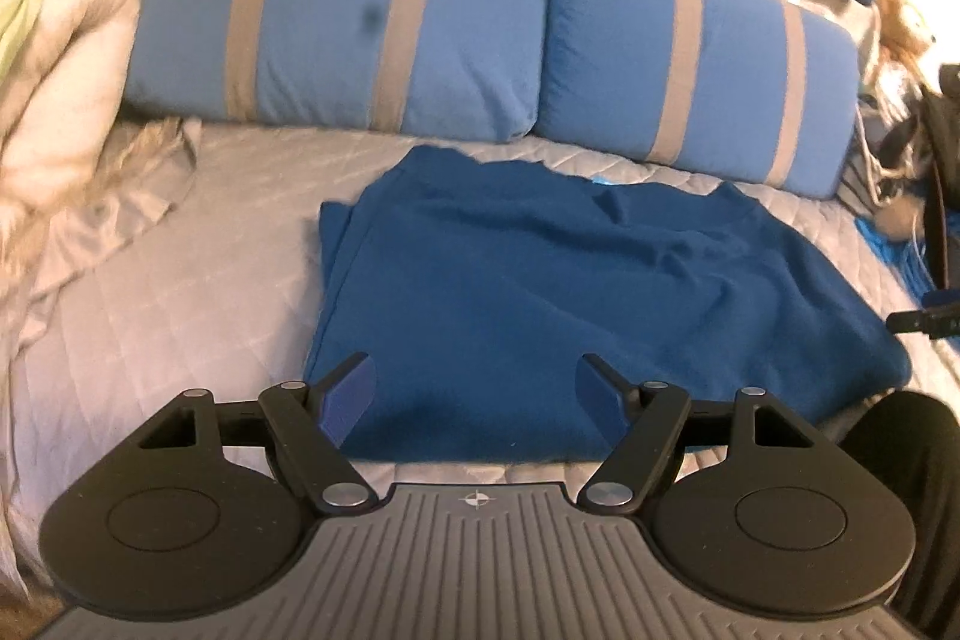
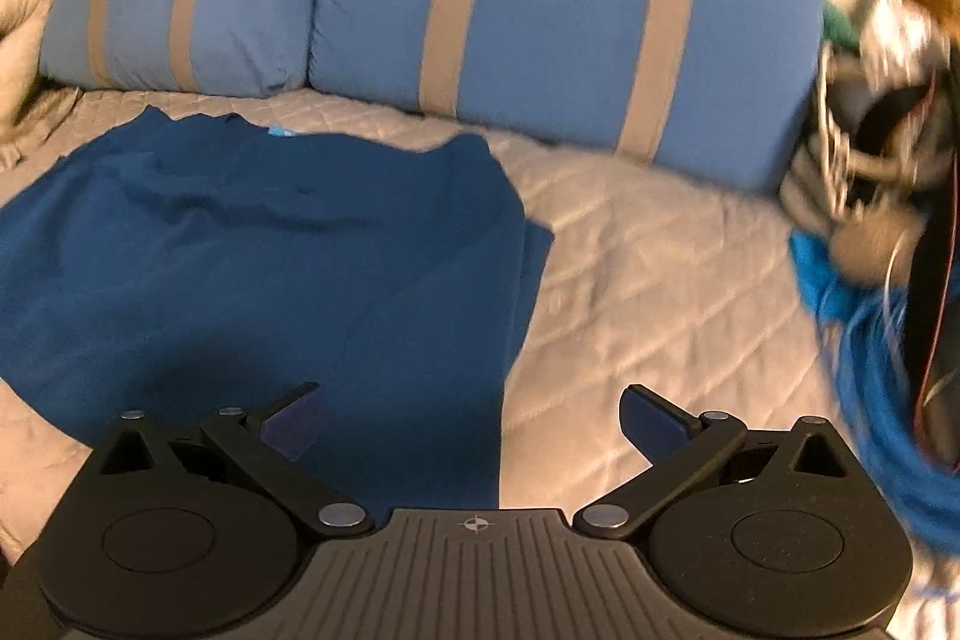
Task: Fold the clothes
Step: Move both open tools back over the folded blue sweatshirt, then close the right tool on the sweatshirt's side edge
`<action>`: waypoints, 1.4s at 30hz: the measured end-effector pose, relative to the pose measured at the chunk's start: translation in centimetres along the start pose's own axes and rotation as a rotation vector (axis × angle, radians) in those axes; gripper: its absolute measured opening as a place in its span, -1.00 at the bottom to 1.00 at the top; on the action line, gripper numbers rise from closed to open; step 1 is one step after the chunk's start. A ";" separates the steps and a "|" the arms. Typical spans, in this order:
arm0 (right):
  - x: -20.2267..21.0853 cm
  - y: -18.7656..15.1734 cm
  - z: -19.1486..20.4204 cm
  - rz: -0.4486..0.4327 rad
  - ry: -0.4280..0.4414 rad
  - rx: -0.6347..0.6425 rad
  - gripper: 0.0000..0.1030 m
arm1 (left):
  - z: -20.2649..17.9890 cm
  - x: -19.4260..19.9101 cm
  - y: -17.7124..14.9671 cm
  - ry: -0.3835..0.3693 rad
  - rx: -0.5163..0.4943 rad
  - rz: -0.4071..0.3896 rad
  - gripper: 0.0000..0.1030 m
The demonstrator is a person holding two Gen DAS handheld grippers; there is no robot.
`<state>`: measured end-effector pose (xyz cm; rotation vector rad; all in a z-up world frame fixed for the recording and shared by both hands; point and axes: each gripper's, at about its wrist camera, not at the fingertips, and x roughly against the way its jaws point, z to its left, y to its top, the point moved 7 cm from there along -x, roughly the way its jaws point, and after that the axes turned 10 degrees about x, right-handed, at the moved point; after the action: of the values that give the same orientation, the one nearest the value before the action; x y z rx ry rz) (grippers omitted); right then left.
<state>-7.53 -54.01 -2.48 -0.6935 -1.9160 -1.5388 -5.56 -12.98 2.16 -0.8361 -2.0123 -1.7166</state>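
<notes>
While we hover over the grey quilted bed [image 1: 180, 292], both tongs stand released.
From our left gripper [image 1: 476, 400] the blue garment [image 1: 540, 292] lies mid-bed, near two striped pillows [image 1: 336, 16]; from our right gripper [image 2: 471, 424] it spreads left, beside clutter [image 2: 870, 172] far right.

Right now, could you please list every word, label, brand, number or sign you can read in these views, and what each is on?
No readable words or numbers in either view.
Left gripper body: a small crosshair mark, no text.
Right gripper body: the same crosshair mark, no text.
Dark blue shirt: a light blue tag at the collar, too small and blurred to read.
</notes>
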 end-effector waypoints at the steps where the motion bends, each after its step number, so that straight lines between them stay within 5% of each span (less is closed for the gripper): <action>1: -0.1 -0.4 -0.3 0.011 0.013 -0.024 1.00 | -0.3 -0.1 0.0 -0.002 -0.014 -0.002 0.42; 9: -0.7 -4.6 -2.7 0.089 0.194 -0.319 1.00 | -0.3 -1.3 -0.7 -0.009 -0.009 0.074 0.42; 19: -1.6 -8.4 -4.5 0.084 0.466 -0.782 0.88 | -0.3 -1.3 -0.8 -0.008 0.000 0.060 0.42; 27: -2.3 -8.4 -3.2 0.076 0.568 -0.884 0.60 | -0.3 -1.4 -0.7 0.001 -0.006 0.063 0.42; 37: -3.6 -8.9 -3.4 0.009 0.570 -0.966 0.44 | -0.4 -1.4 -0.6 0.010 -0.008 0.052 0.42; 40: -4.2 -8.8 -3.6 -0.018 0.549 -0.986 0.19 | -0.4 -1.5 -0.6 0.014 -0.010 0.055 0.42; 42: -4.7 -8.9 -3.6 -0.015 0.537 -0.996 -0.35 | -0.4 -1.5 -0.6 0.017 -0.010 0.057 0.42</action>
<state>-10.11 -59.48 -11.25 -0.5430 -0.6956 -2.3724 -4.87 -13.75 0.84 -0.8705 -1.9514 -1.6984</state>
